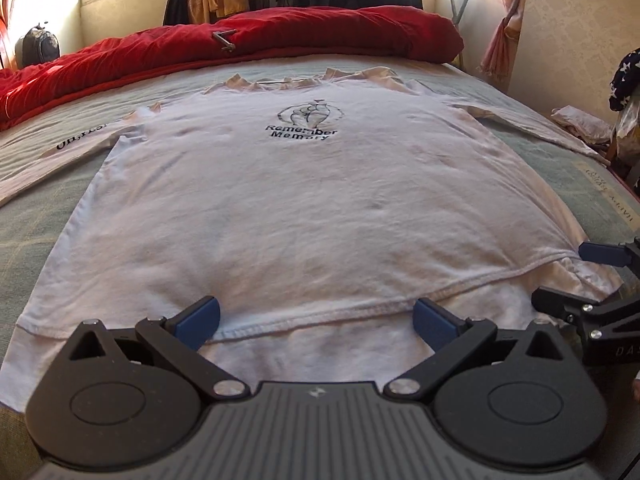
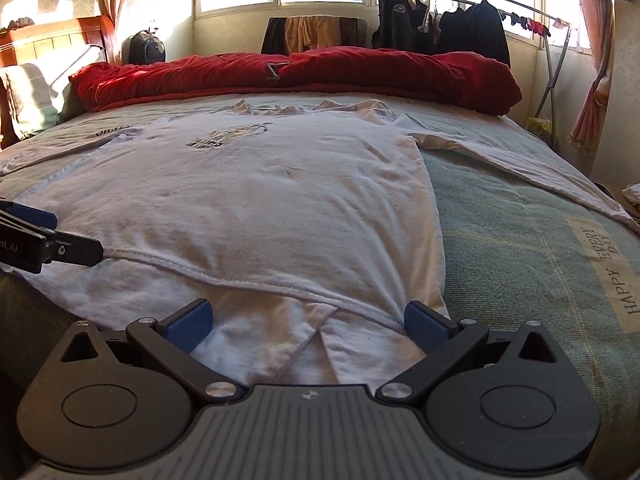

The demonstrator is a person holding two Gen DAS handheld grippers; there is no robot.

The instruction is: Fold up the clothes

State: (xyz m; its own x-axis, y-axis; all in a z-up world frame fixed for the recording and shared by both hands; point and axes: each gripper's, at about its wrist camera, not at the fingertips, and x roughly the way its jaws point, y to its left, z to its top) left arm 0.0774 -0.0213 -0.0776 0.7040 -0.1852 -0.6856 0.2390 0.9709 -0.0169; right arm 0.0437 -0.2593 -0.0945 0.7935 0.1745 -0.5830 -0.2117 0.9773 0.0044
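While the white long-sleeved T-shirt (image 1: 288,200) lies spread face up on the green bedspread (image 2: 520,240), collar toward the red duvet (image 1: 280,40), the left gripper (image 1: 316,316) hovers at the hem with its jaws spread wide, grasping nothing. Further right, the right gripper (image 2: 306,320) is equally released over the hem's side slit. The hem is doubled and rumpled there, so a pinch could catch only one layer, likely skewing the fold.
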